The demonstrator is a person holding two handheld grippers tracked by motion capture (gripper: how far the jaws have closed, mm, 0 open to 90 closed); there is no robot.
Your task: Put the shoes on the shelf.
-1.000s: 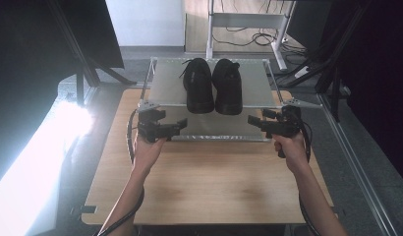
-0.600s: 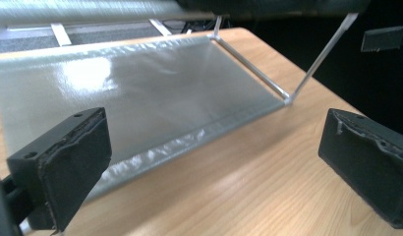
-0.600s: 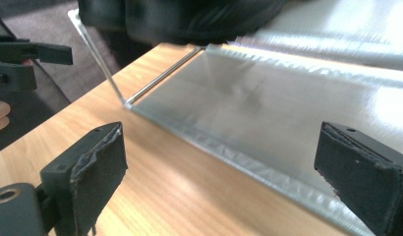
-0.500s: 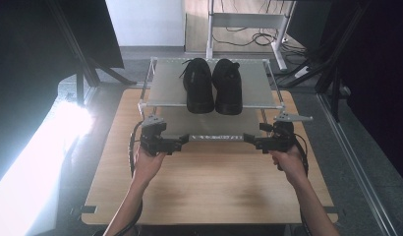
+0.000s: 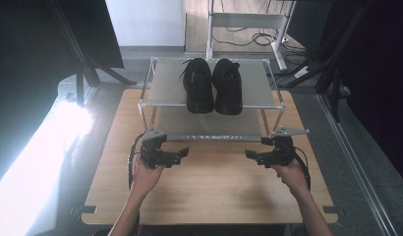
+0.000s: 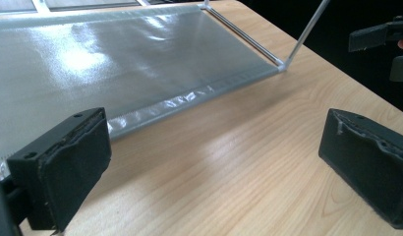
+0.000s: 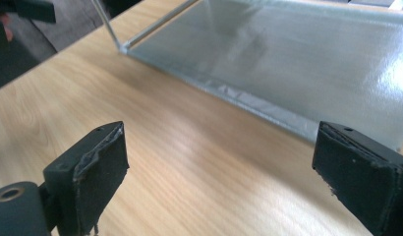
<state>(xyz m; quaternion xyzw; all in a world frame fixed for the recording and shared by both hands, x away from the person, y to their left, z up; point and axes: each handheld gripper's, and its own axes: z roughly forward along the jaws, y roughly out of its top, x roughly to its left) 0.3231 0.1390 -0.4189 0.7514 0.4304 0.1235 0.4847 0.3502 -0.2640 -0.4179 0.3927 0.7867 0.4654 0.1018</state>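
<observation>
Hovering low over the wooden table, just in front of the two-tier shoe rack. Holding the left gripper at about 8 o'clock from the table's middle, pointing toward 3 o'clock; jaws spread wide, nothing between the pads. Holding the right gripper at about 4 o'clock, pointing toward 9 o'clock, facing the left one with bare tabletop between them; jaws having just been opening, now standing wide apart with nothing between the pads. Looking along each gripper's own jaws at the rack's lower shelf, a shiny grey sheet lying just beyond the pads, not touching them. Resting on the upper shelf at 12 o'clock, well apart from both grippers: a pair of black shoes, side by side, toes toward the person.
</observation>
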